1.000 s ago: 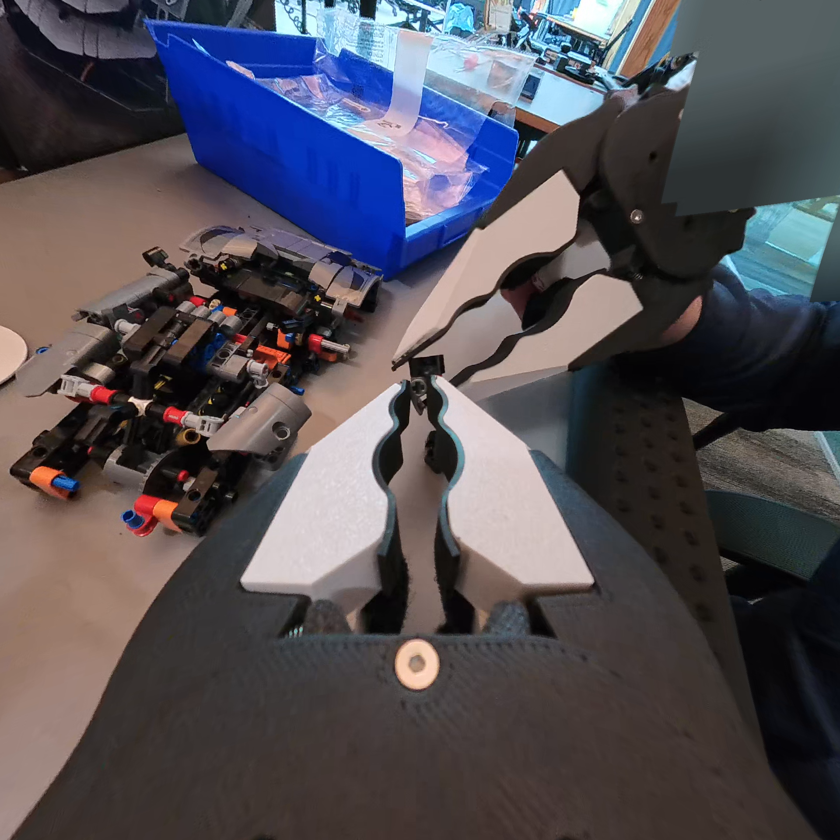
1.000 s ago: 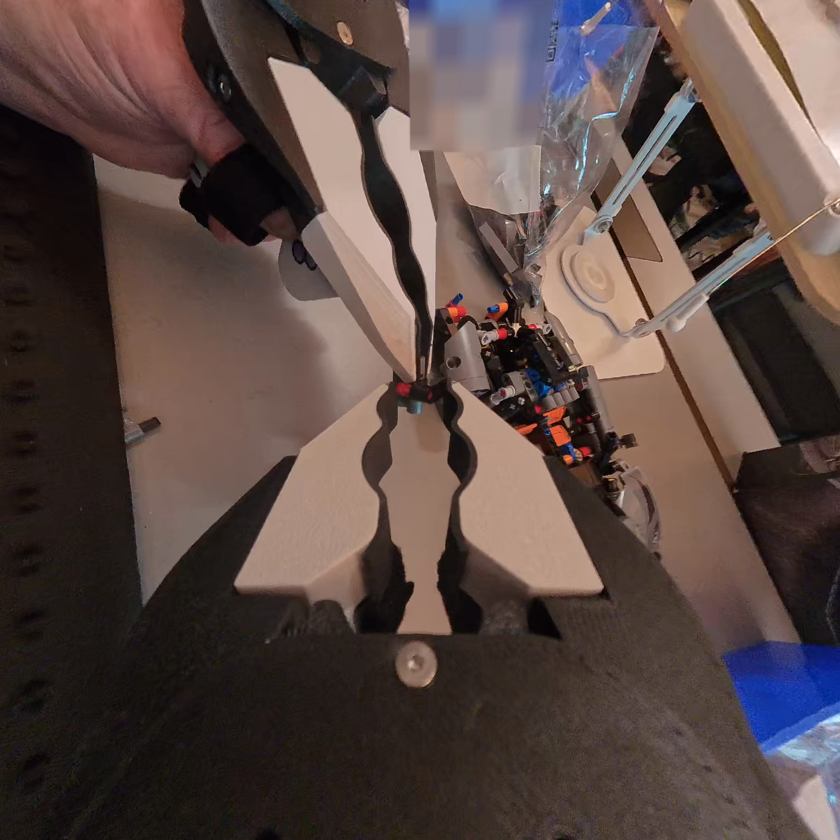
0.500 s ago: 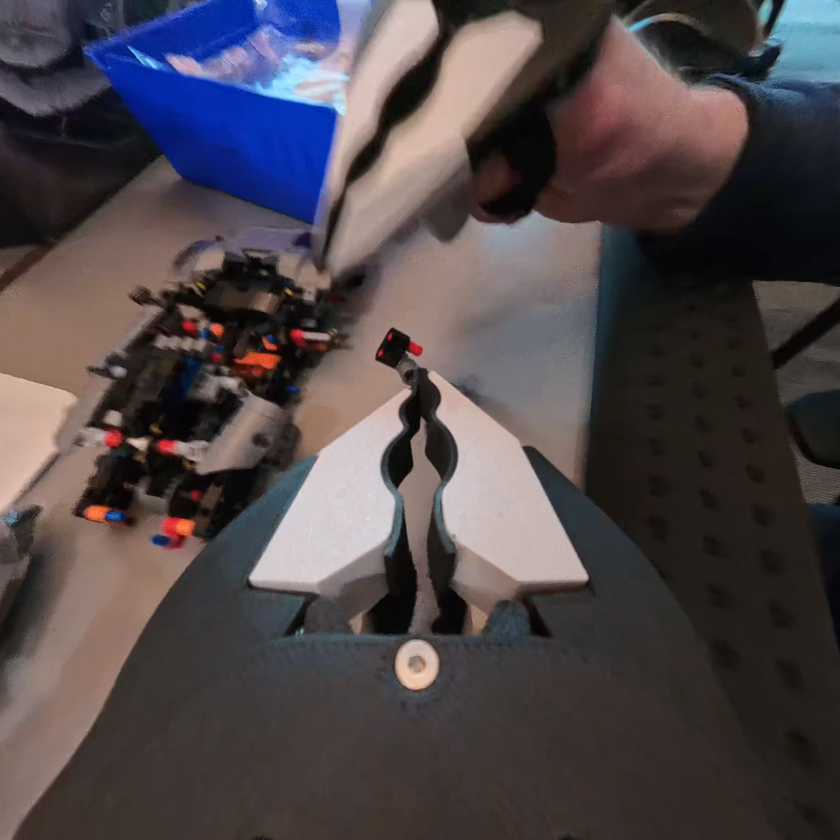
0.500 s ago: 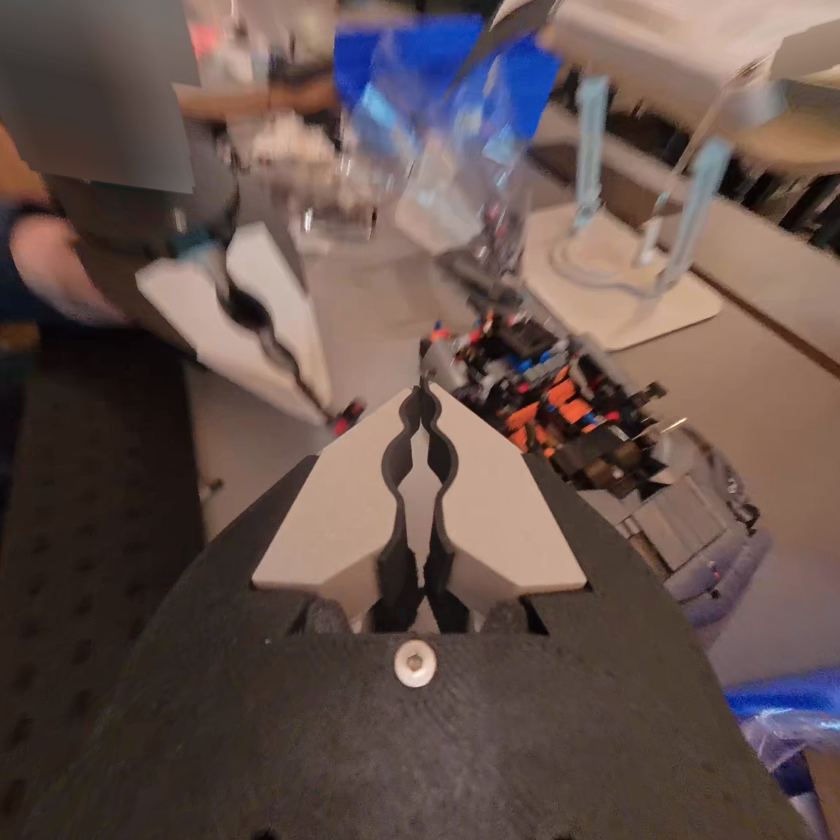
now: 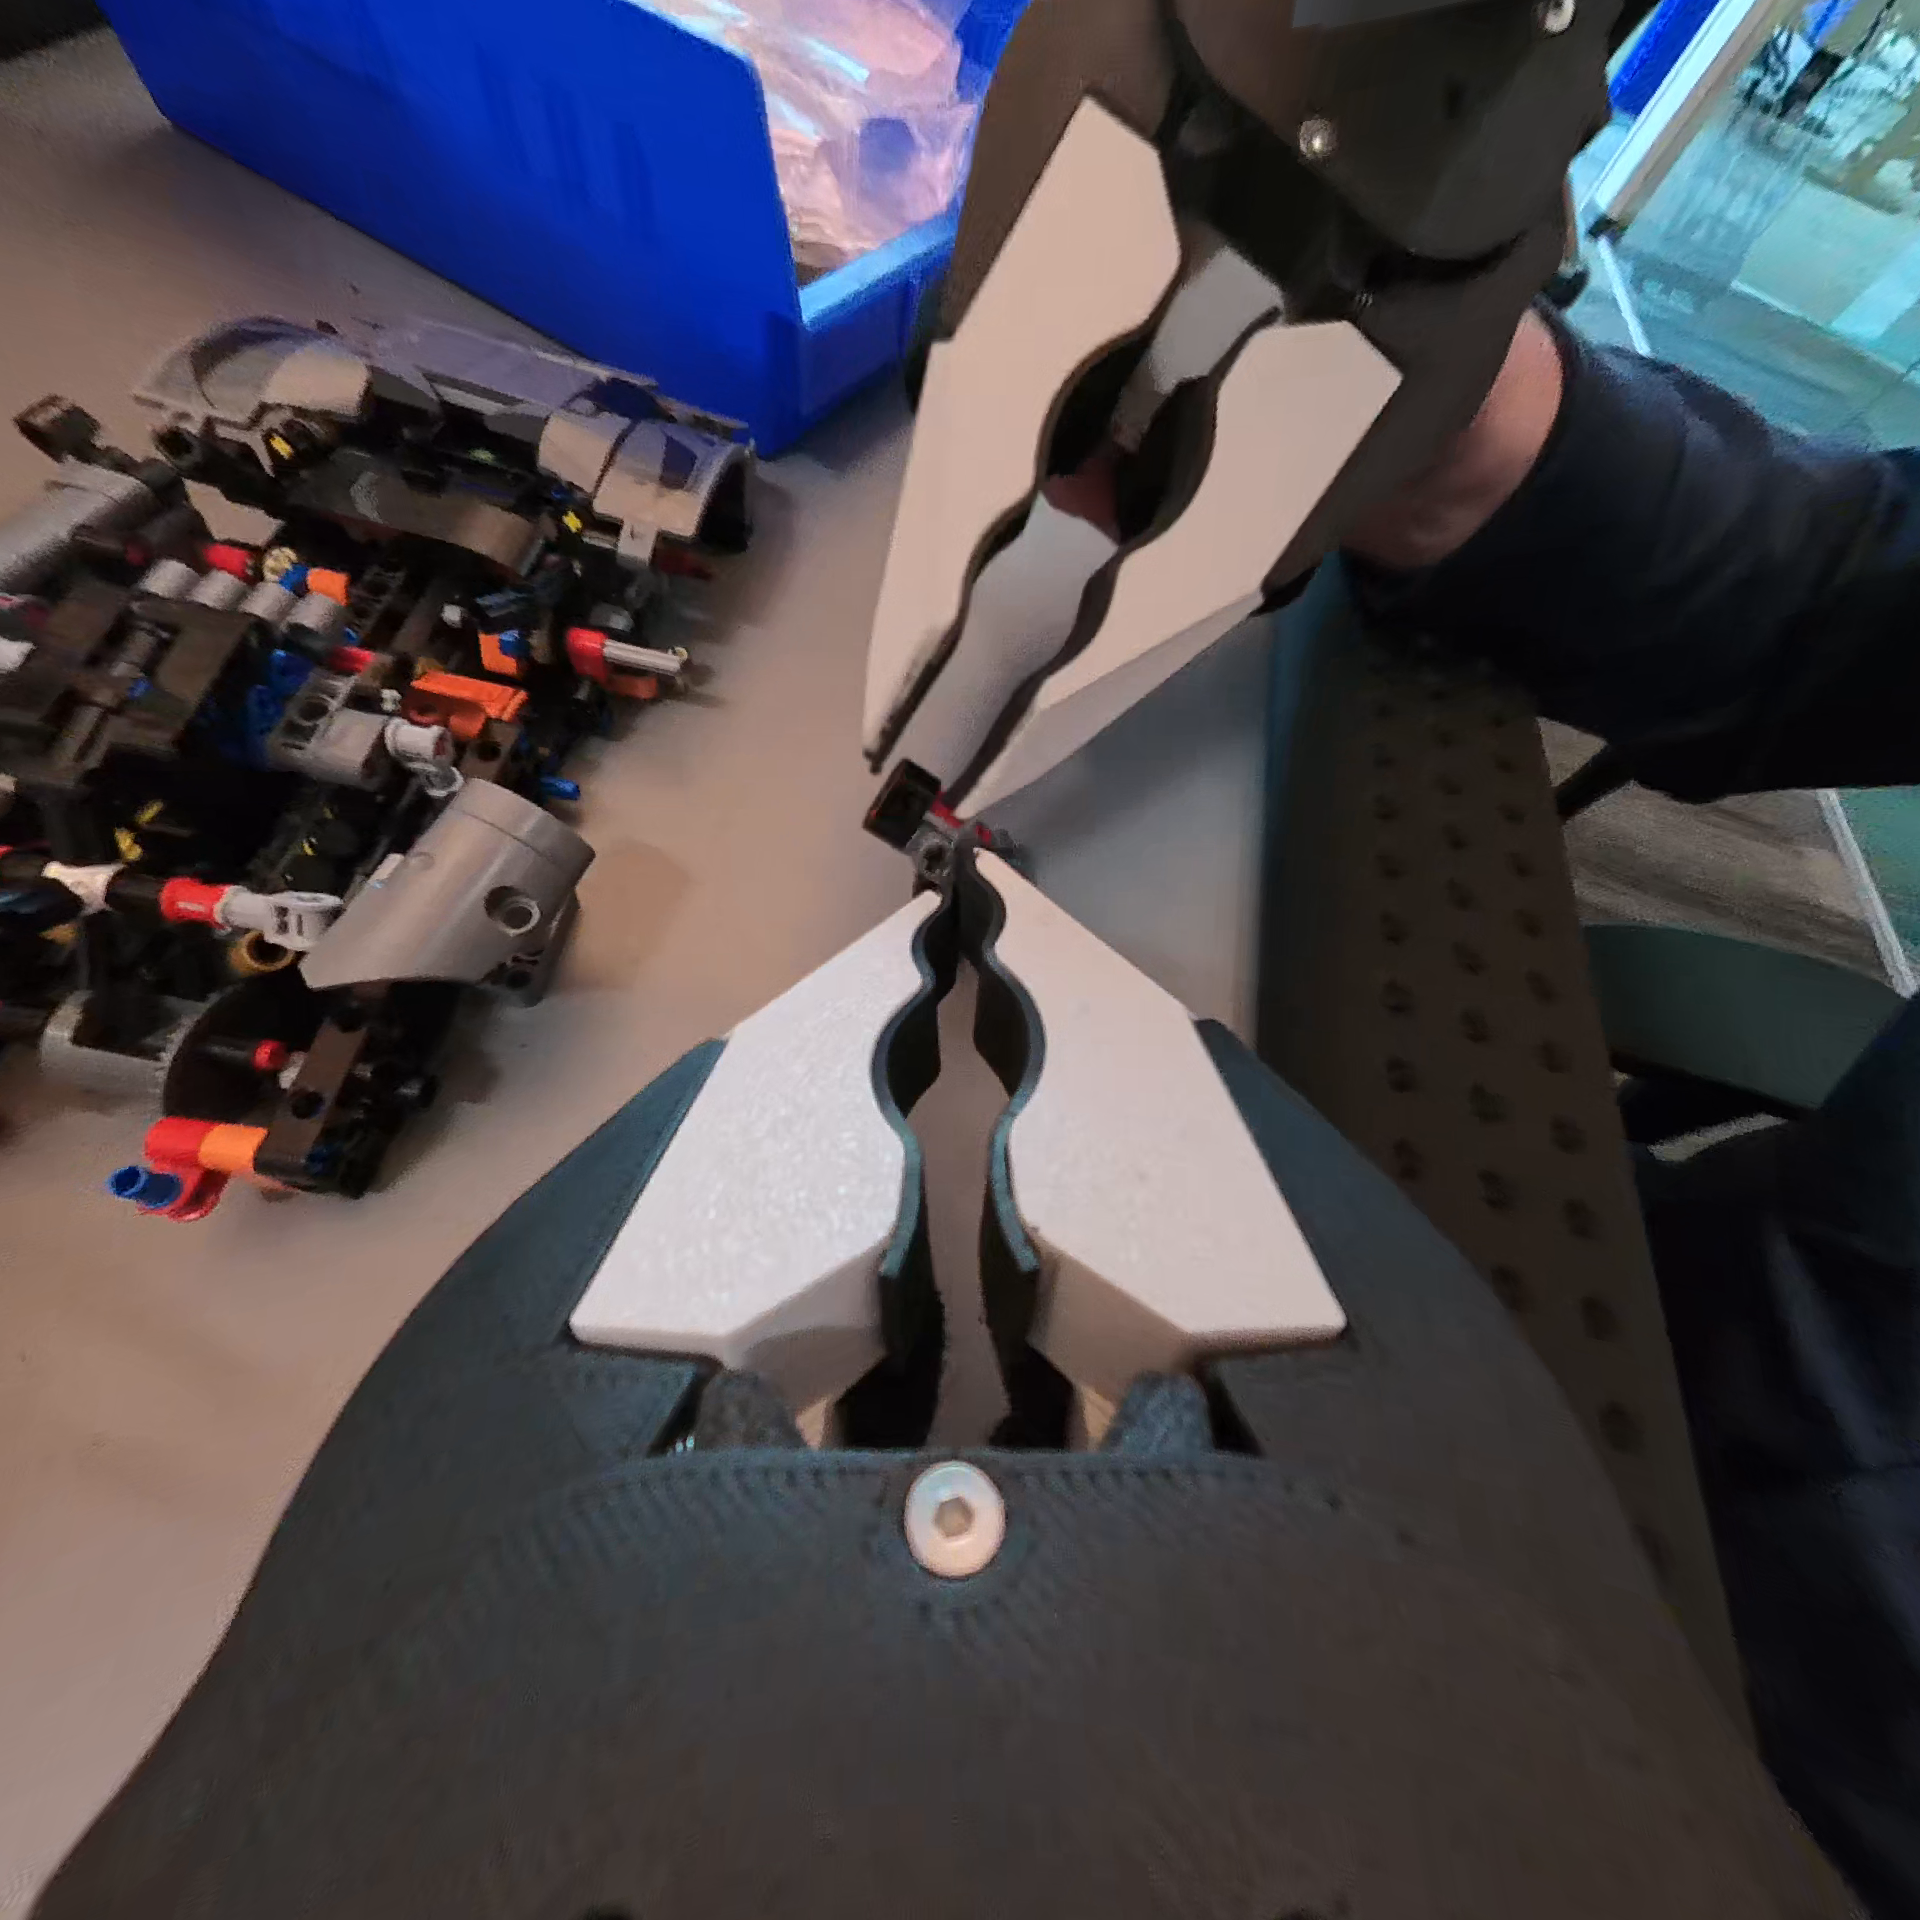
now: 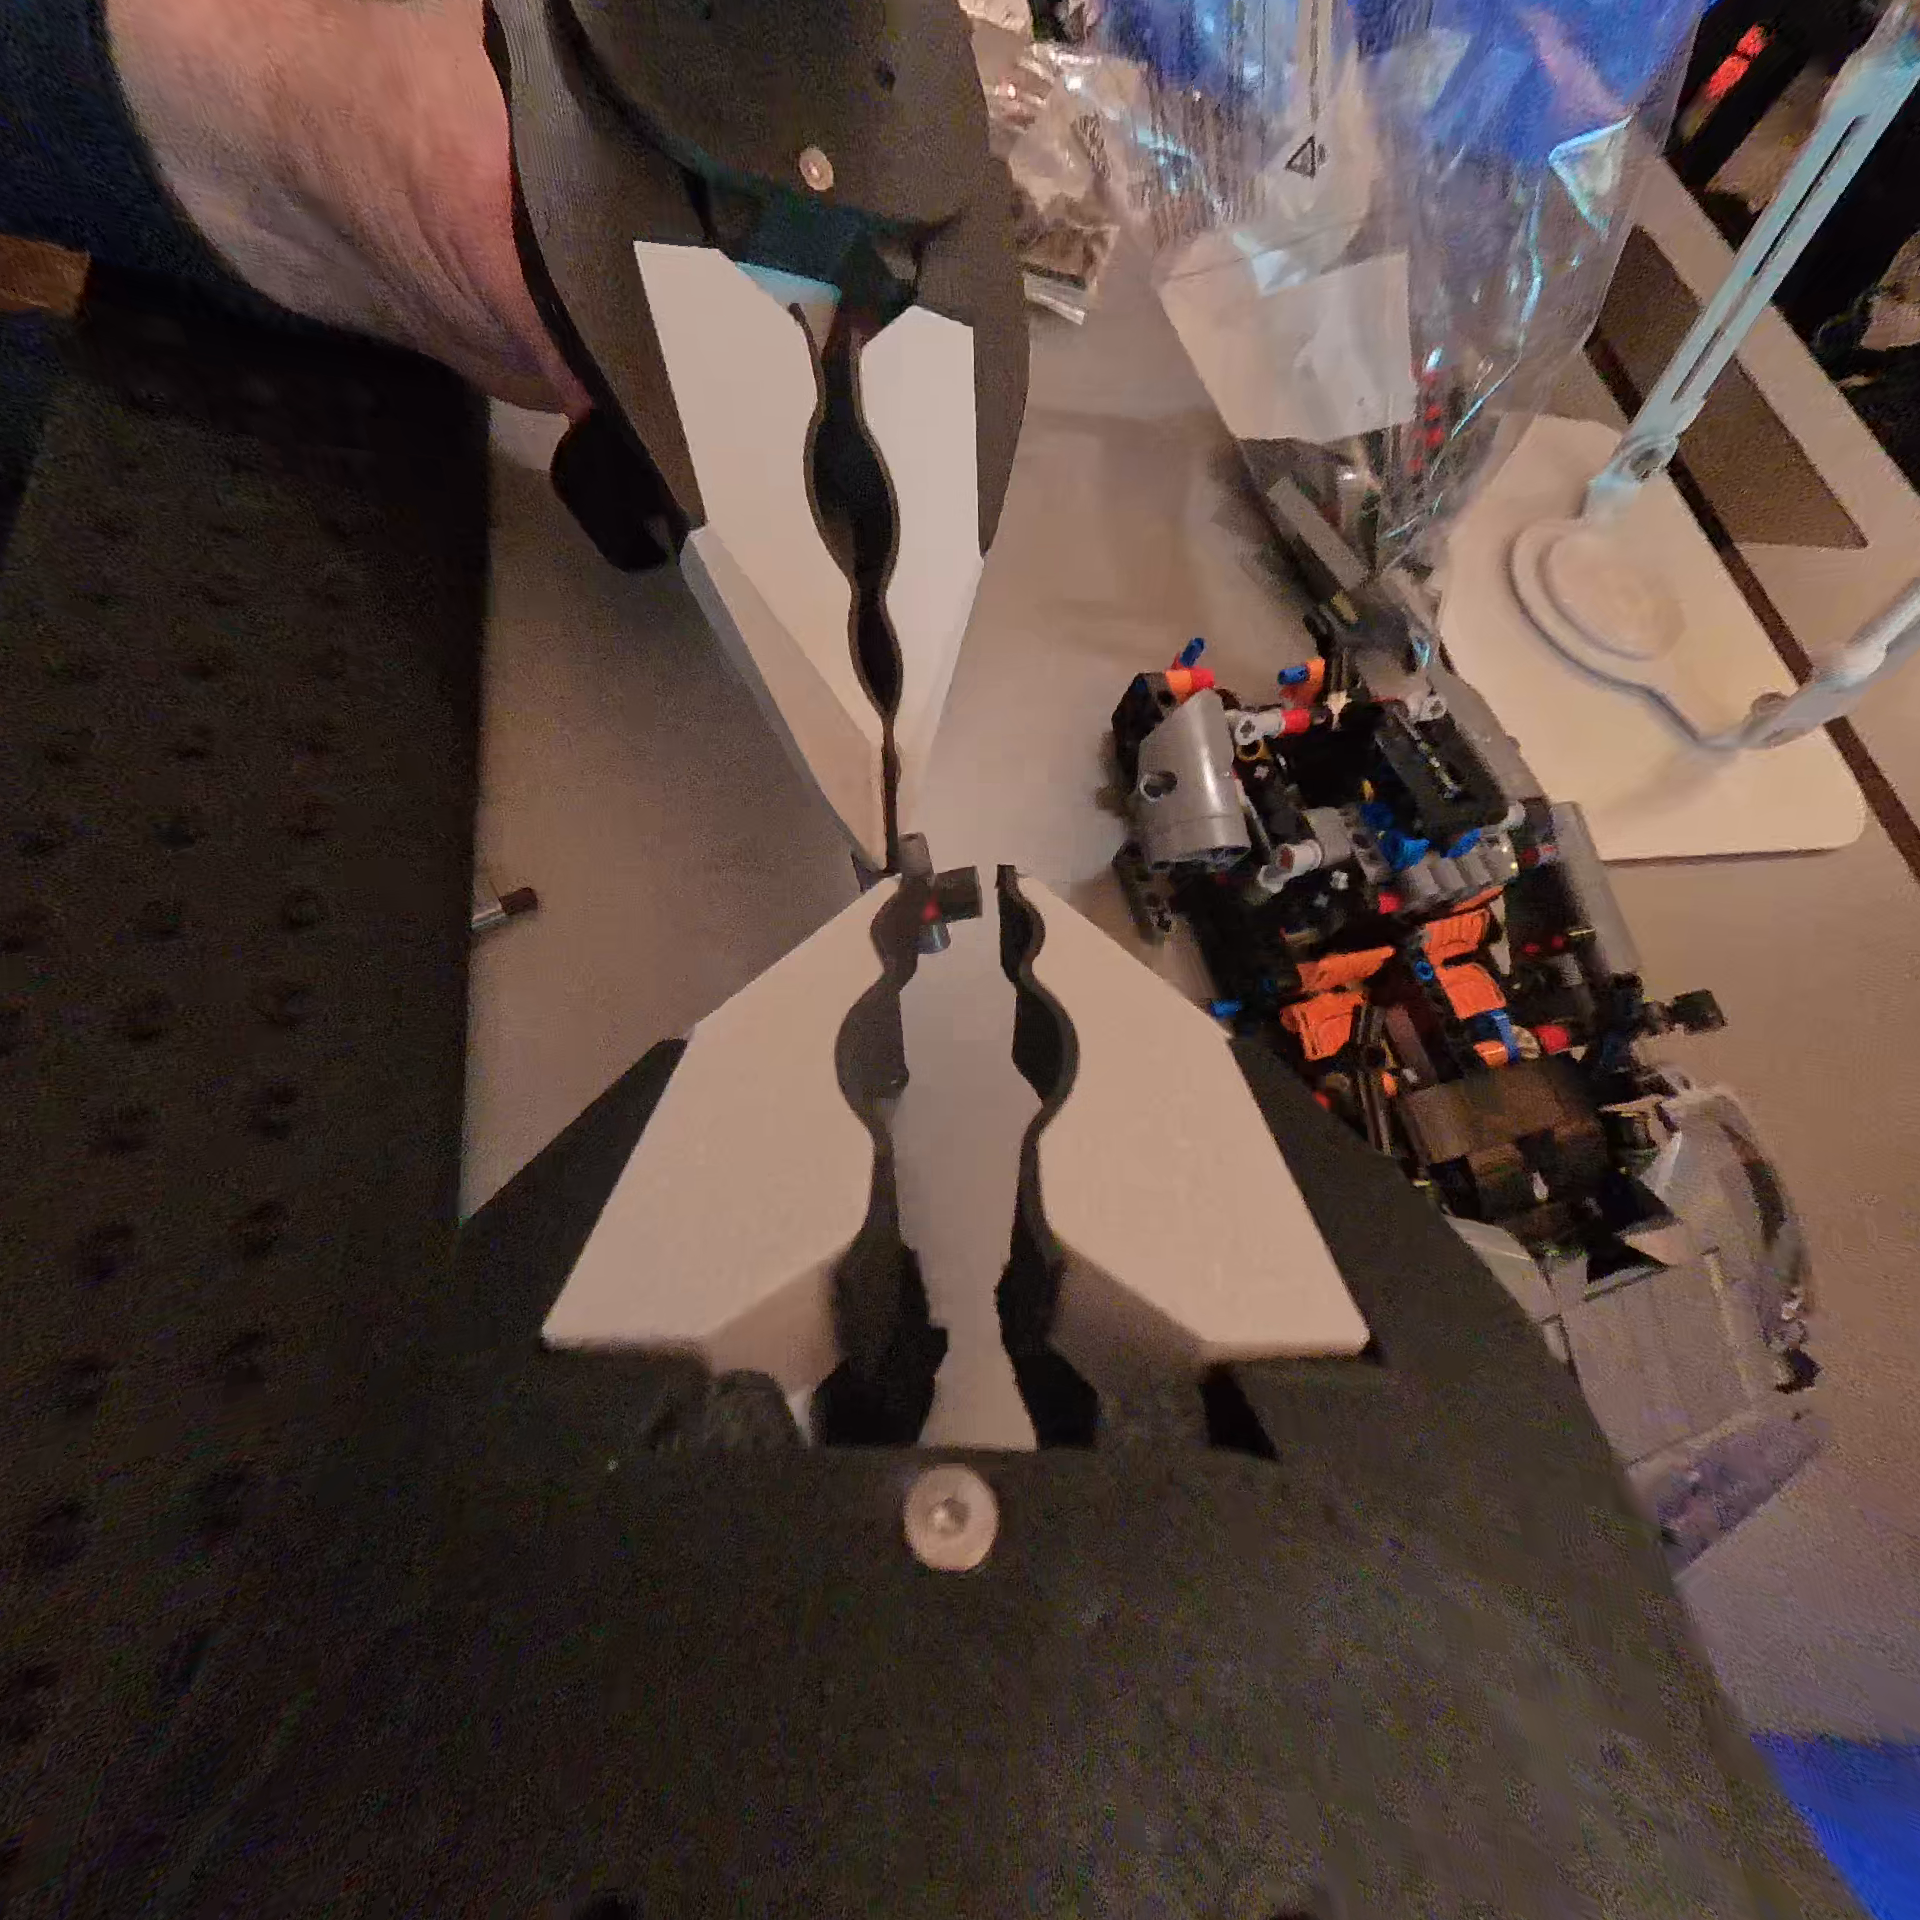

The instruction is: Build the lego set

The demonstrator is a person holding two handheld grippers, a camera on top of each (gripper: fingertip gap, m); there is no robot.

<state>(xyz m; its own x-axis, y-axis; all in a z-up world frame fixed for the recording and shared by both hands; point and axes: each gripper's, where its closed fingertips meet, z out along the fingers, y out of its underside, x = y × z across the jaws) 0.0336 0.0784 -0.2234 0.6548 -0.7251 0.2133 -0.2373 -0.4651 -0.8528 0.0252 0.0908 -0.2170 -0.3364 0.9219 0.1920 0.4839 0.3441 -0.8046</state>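
Note:
A small black and grey lego piece with a red pin is held above the table edge. My left gripper is shut on its grey end. In the right wrist view the left gripper comes down from the top onto the piece. My right gripper is open, its jaws standing apart on either side of the piece. In the left wrist view the right gripper reaches in from above. The part-built lego car lies on the grey table to the left and also shows in the right wrist view.
A blue bin with plastic bags stands behind the car. Clear bags of parts and a white stand base lie beyond it. A dark perforated mat borders the table. A loose pin lies near the mat. The tips of both grippers are at nearly the same place.
Half a second ago my right gripper had pulled away, shut, leaving the piece in my left gripper. Now it is back at the piece with its jaws open around it.

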